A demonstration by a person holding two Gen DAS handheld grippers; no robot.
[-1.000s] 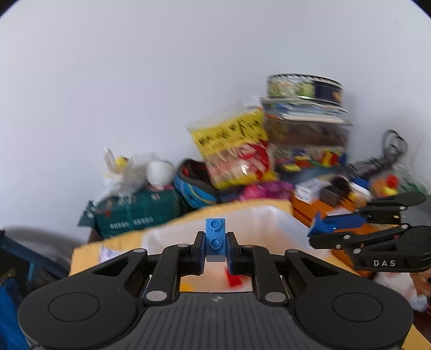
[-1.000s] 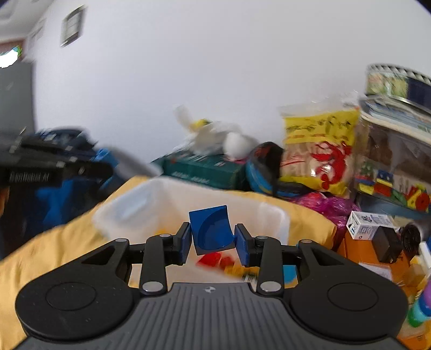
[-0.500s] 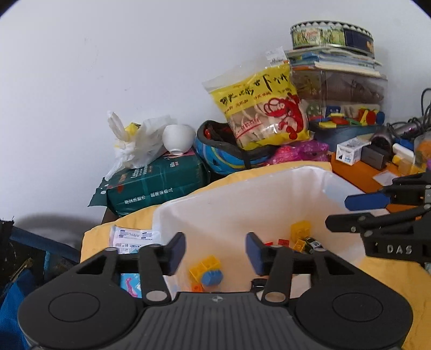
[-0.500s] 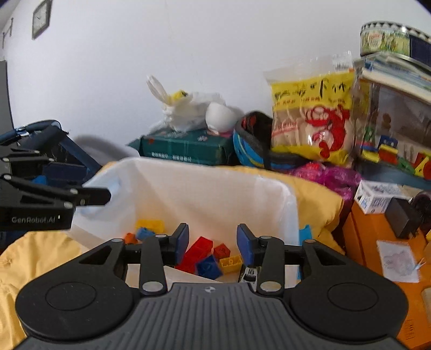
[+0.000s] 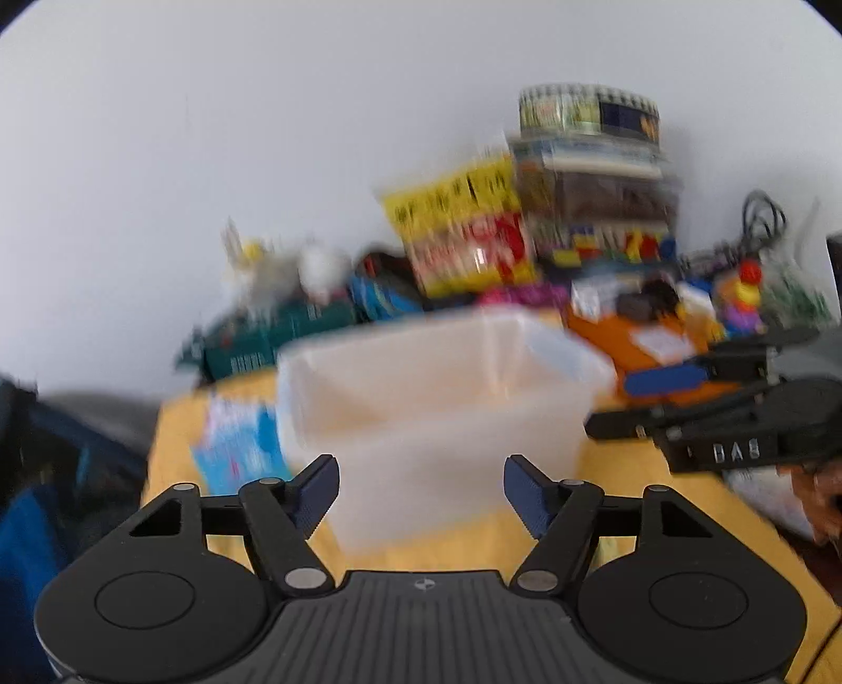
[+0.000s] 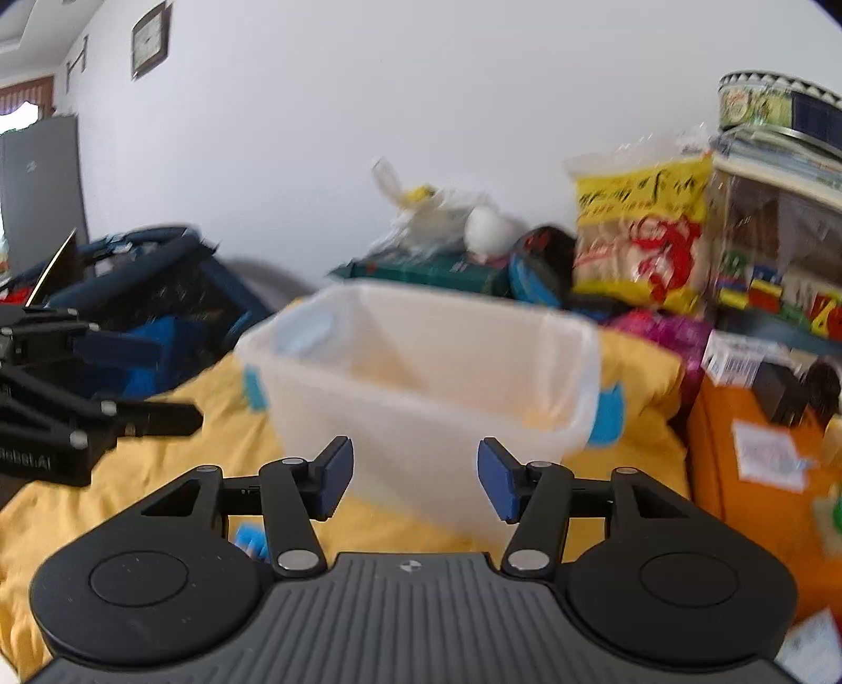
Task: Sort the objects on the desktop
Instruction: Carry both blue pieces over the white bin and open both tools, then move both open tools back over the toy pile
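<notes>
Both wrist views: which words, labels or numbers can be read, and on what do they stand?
"DAS": on the right gripper, left wrist view.
"obot.AI", cut off at the edge: on the left gripper, right wrist view.
Yellow snack bag: print too blurred.
Round tin, small white box, wall clock: unreadable.

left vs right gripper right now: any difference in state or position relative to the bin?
The left gripper is spread a bit wider than the right gripper. The left one sits toward the white bin's left end, the right one toward its right end. The left view is more blurred than the right. Both are open, empty, with blue pads, facing the bin's near wall.
</notes>
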